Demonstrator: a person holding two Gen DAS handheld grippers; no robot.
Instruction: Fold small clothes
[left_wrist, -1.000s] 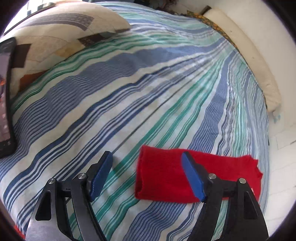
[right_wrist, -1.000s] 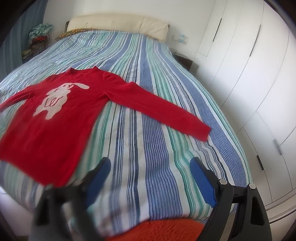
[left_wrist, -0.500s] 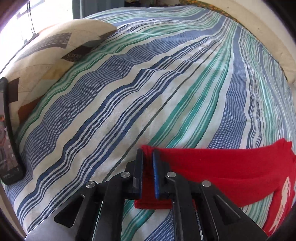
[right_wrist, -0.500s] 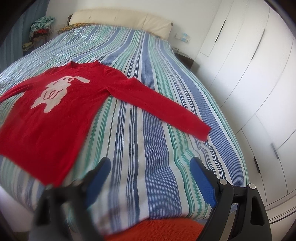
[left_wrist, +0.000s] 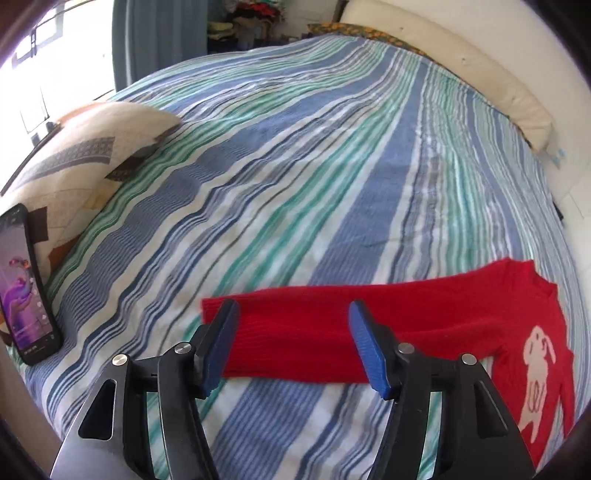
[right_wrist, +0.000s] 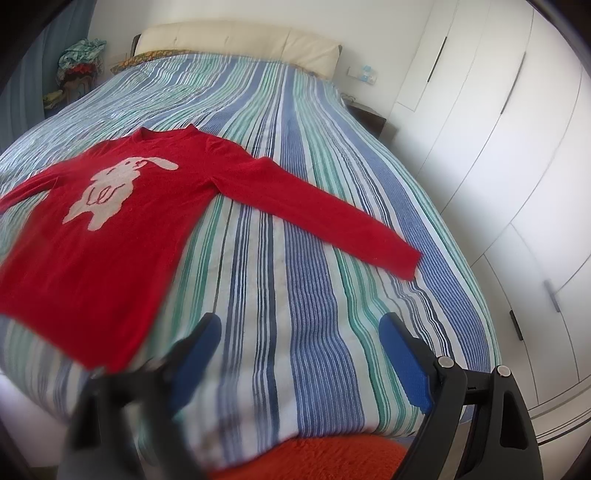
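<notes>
Sweater (left_wrist: 424, 314) hem cut off – left gripper (left_wrist: 291, 343) opening astride sleeve; right gripper (right_wrist: 299, 362) wide, empty.

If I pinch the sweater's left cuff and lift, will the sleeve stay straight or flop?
Probably flop: the sweater is soft knit lying limp and flat on the bed, so the sleeve should drape from the pinch. It looks light and fuzzy, so unlikely to slip. The left gripper is opening, its pads astride the cuff.

The bed (right_wrist: 317, 258) has a stripy cover. A red sweater (right_wrist: 110, 229) lies flat on it. A pillow (left_wrist: 85, 155) and a phone (left_wrist: 26, 288) lie there too.
</notes>
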